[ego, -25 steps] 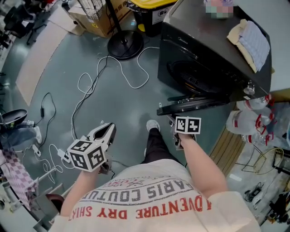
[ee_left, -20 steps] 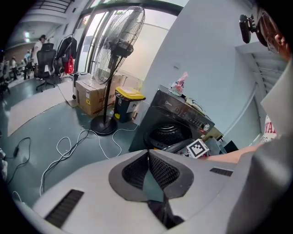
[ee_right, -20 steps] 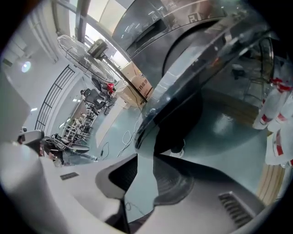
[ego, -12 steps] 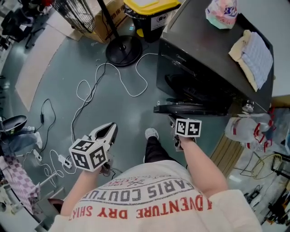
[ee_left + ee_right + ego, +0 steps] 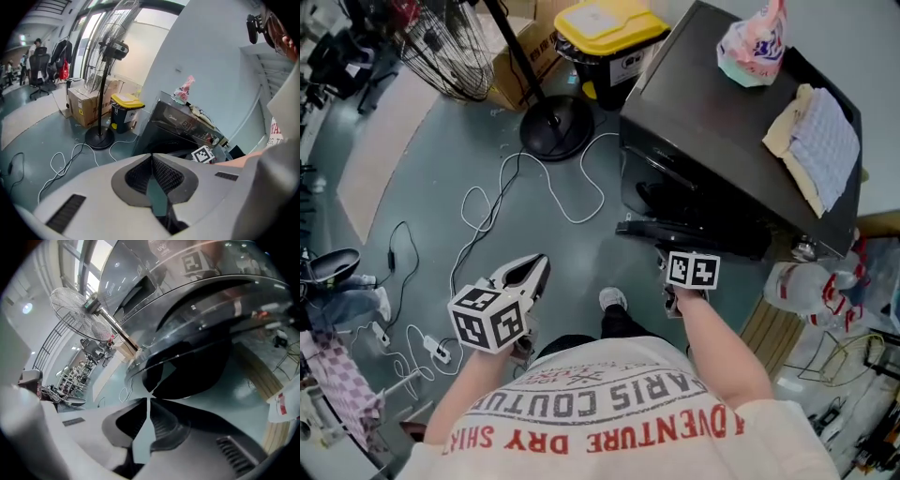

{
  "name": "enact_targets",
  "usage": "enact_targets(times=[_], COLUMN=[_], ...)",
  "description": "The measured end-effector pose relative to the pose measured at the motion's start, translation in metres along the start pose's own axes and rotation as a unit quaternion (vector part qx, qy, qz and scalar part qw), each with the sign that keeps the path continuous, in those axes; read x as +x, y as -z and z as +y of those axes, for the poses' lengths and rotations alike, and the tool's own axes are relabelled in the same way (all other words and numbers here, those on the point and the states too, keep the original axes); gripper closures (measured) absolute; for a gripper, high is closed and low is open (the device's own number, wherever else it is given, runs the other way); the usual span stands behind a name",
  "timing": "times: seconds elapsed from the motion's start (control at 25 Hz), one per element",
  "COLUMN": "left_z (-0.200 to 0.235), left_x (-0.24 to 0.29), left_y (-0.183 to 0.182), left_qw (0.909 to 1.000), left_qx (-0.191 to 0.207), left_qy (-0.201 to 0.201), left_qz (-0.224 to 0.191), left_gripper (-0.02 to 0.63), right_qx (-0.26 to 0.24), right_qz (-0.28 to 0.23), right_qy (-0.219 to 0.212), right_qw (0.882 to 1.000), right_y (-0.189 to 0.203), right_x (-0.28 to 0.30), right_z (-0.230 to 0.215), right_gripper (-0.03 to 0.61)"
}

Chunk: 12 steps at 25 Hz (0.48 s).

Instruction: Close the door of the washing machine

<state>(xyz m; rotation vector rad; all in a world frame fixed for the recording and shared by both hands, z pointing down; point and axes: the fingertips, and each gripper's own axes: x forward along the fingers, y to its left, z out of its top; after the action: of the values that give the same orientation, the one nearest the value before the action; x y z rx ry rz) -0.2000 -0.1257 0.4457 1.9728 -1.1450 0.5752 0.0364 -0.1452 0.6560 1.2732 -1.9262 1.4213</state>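
Note:
The black washing machine (image 5: 722, 103) stands at the upper right. Its round door (image 5: 694, 230) hangs open and shows edge-on in the head view. My right gripper (image 5: 667, 255) hovers just in front of and below the door's edge. In the right gripper view the dark door glass (image 5: 187, 376) fills the space ahead of the right gripper (image 5: 149, 399). Its jaws are closing, the tips almost meet, and nothing is between them. My left gripper (image 5: 536, 267) hangs over the floor, well left of the machine. In its own view the left gripper (image 5: 151, 155) is shut and empty.
A fan's round base (image 5: 555, 127) and pole stand left of the machine. White cables (image 5: 487, 202) loop over the floor. Behind are a yellow-lidded bin (image 5: 600, 28) and a cardboard box (image 5: 516, 75). A plastic bag (image 5: 755, 47) and cloth (image 5: 820, 141) lie on the machine. My foot (image 5: 612, 300) is below the door.
The fan base, cables and machine have slid down the head view as I moved forward. Both grippers came along. The right one stays just under the open door's edge.

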Motion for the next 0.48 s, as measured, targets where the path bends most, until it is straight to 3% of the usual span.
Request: enact_targets(times=[0.2,0.48], left_z=[-0.006,-0.003], left_x=[0.007,0.028], left_y=[-0.025,-0.042], left_qw=[0.9997,0.9989], left_qx=[0.019,0.032], left_qy=[0.010,0.032], left_qz=[-0.014,-0.006], left_gripper=[0.581,0.581], right_qx=[-0.043,-0.045], right_qz=[-0.008,-0.042], right_qy=[0.027,0.073], right_qw=[0.999,0.995], right_y=[-0.023,-0.054], right_x=[-0.004,-0.006], right_z=[-0.007,-0.022], right_gripper=[0.545,0.551])
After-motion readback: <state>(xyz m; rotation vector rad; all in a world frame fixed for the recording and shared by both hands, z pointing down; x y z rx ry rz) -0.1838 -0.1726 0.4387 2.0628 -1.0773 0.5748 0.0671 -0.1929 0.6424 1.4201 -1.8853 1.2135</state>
